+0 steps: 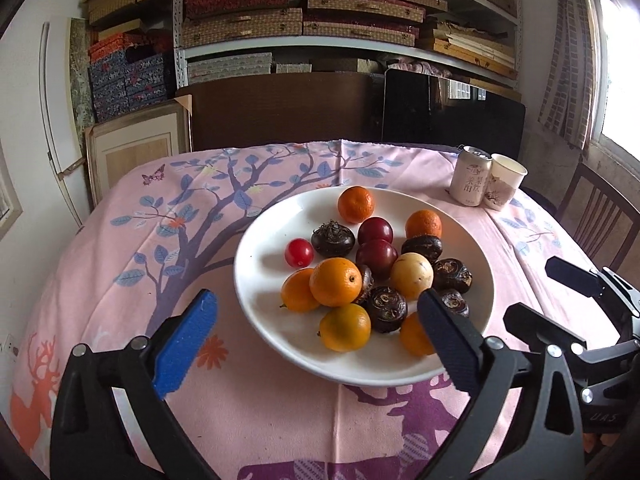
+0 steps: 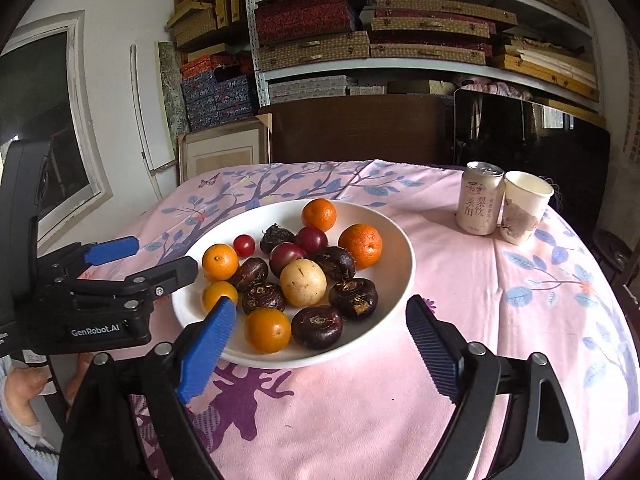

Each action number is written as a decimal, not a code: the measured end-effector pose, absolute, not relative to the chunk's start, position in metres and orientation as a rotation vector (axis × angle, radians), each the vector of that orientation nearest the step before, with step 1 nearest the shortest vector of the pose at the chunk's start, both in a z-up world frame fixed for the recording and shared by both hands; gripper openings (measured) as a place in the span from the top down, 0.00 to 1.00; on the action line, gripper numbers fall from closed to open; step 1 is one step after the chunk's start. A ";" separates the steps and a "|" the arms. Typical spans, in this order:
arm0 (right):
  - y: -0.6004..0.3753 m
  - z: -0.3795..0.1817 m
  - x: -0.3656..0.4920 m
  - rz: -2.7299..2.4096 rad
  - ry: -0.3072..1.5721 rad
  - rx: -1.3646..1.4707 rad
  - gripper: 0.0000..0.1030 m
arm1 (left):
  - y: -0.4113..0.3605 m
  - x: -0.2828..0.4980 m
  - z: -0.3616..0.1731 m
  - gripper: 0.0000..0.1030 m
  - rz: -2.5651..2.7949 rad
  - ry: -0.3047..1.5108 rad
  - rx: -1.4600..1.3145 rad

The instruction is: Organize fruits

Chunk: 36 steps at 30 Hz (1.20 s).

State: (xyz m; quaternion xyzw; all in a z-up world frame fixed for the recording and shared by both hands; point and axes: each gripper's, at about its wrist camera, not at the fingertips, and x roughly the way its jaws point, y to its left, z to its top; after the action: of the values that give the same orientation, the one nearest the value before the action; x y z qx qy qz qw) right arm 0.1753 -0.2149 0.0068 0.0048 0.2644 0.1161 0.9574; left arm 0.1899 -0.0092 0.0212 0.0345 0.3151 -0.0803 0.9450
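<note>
A white plate sits on the pink tablecloth, holding several oranges, dark water chestnuts, two dark red plums, a cherry tomato and a pale yellow fruit. My left gripper is open and empty at the plate's near edge; it also shows in the right wrist view. My right gripper is open and empty near the plate's front rim; it also shows in the left wrist view.
A drink can and a paper cup stand at the table's far right. Shelves of boxes, a dark cabinet and a wooden chair lie beyond the table.
</note>
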 end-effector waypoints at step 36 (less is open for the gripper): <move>-0.222 0.003 0.126 0.145 0.525 -0.023 0.04 | -0.005 0.130 0.027 0.05 -0.086 0.614 0.019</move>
State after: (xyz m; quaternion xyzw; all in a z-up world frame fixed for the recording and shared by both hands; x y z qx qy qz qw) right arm 0.1257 -0.2219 0.0032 -0.0112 0.2595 0.0715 0.9630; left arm 0.1299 -0.0049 0.0268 0.0092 0.3023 -0.0422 0.9522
